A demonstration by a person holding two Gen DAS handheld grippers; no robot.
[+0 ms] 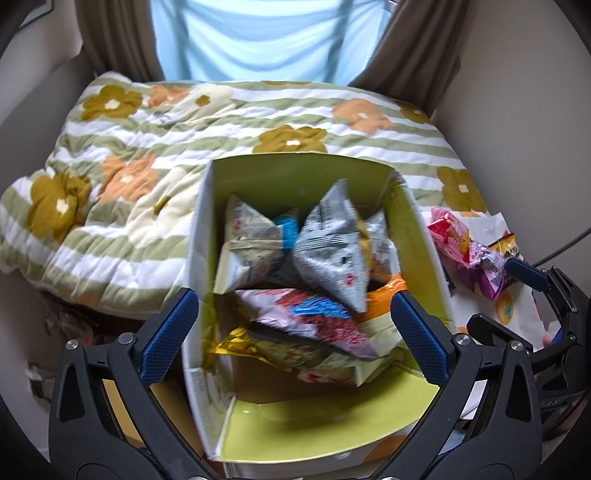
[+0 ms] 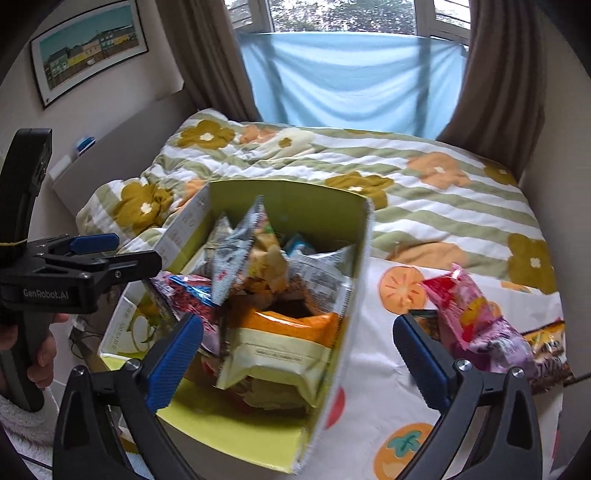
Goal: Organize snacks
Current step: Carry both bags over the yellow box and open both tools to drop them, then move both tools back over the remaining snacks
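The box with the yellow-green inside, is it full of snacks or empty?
Nearly full. The box is open on top, and snack packets are piled inside it, some poking above its rim.

Setting: bedroom in a home. Evidence: bed (image 2: 461,199) covered by a quilted spread with green stripes and ochre and orange flowers; window (image 2: 340,14) behind it, trees visible outside; brown curtains (image 2: 495,74) drawn to either side; pale blue cloth (image 2: 347,77) hung across the lower panes; framed picture of coloured houses (image 2: 86,48) on a cream wall; fruit-print cloth (image 2: 388,321) at the bed's near edge.
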